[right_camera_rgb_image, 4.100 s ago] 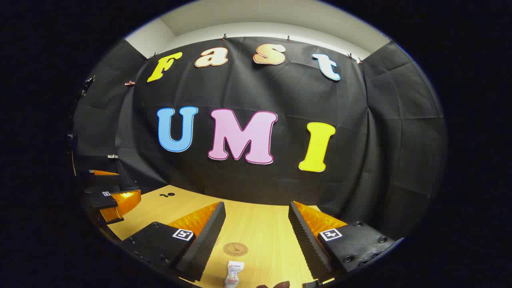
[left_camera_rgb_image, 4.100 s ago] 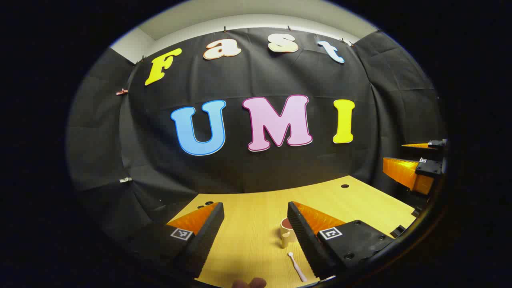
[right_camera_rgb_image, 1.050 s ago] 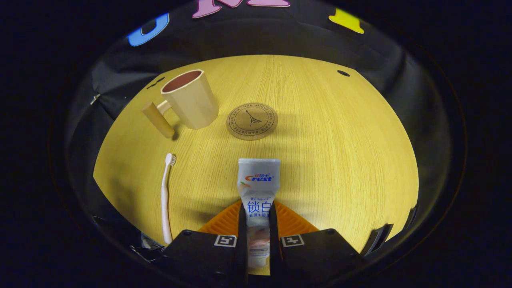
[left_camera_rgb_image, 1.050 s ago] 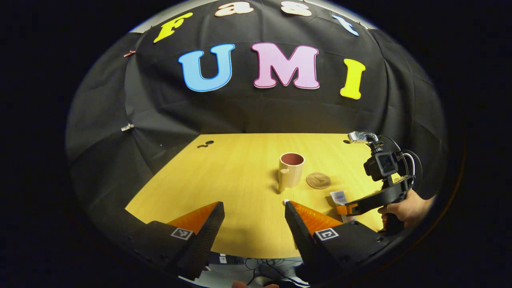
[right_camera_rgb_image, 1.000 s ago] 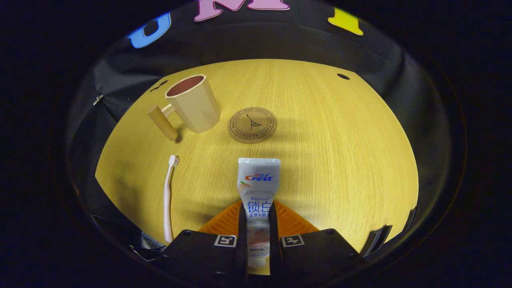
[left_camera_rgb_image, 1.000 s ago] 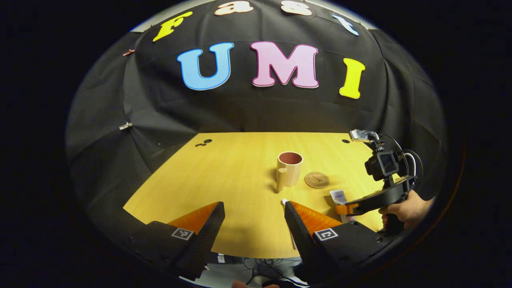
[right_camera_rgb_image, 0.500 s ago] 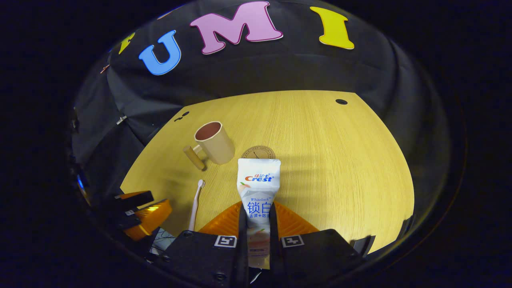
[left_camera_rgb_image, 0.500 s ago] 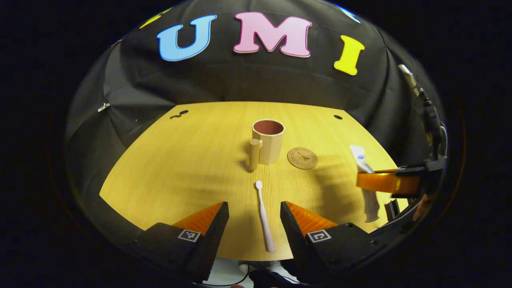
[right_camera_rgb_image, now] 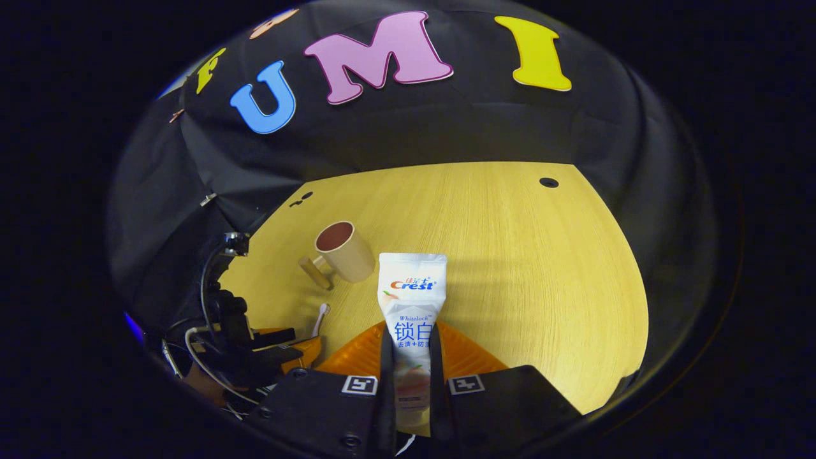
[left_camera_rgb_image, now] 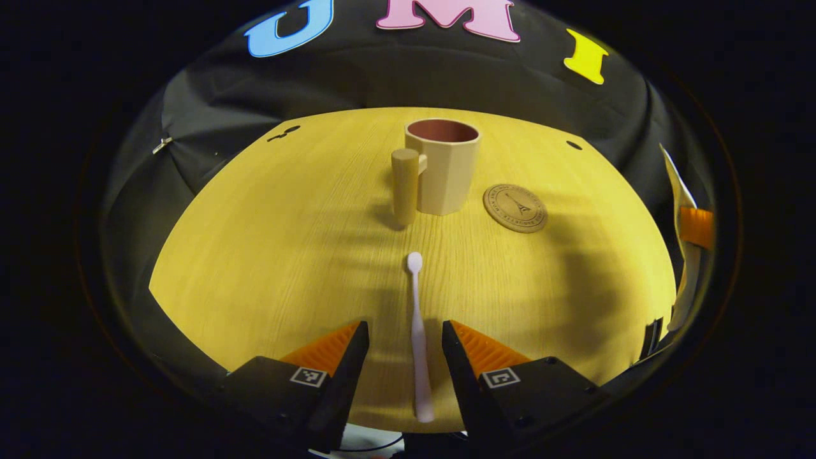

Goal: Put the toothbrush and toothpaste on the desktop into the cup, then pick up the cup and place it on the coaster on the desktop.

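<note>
A pale pink toothbrush (left_camera_rgb_image: 417, 331) lies on the wooden table (left_camera_rgb_image: 255, 242), head pointing at the cup. My left gripper (left_camera_rgb_image: 405, 331) is open, one finger on each side of the brush handle without touching it. The beige cup (left_camera_rgb_image: 446, 166) stands upright beyond, its handle toward me, with the round cork coaster (left_camera_rgb_image: 515, 208) to its right. In the right gripper view my right gripper (right_camera_rgb_image: 411, 335) is shut on the white toothpaste tube (right_camera_rgb_image: 411, 293), held above the table. The cup (right_camera_rgb_image: 344, 252) is ahead to the left; the tube hides the coaster. The left gripper (right_camera_rgb_image: 280, 350) is at lower left by the toothbrush head (right_camera_rgb_image: 322, 313).
In the left gripper view the toothpaste tube (left_camera_rgb_image: 677, 188) and an orange finger of the right gripper (left_camera_rgb_image: 696, 226) sit at the far right edge. Small dark holes (left_camera_rgb_image: 574, 145) mark the table's far corners. Black cloth walls stand behind the table.
My left gripper has come down and forward so its fingers straddle the toothbrush. My right gripper has lifted the toothpaste off the table and drawn back.
</note>
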